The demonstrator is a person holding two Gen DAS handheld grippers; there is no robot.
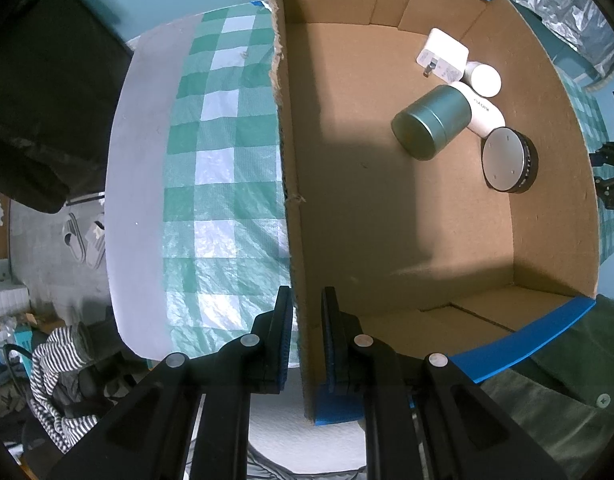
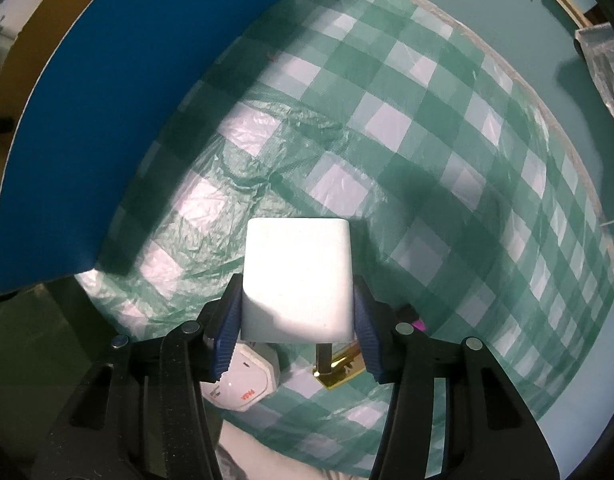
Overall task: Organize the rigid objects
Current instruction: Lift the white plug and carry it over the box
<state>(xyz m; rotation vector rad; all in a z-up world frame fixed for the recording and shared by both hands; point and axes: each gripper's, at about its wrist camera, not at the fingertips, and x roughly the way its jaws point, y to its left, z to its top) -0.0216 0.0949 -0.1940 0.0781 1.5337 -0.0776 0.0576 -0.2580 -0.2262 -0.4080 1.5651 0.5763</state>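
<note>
Pinching the box wall, the left gripper steadies it with four items already inside, while the right gripper clamps a white block above the cloth, two pieces left below

box floor: we see its near and middle part bare | far right corner: crowded by charger, green tin, white bottle, round disc | blue wall blocks our left

Left gripper nearly closed, right gripper clamped.
</note>
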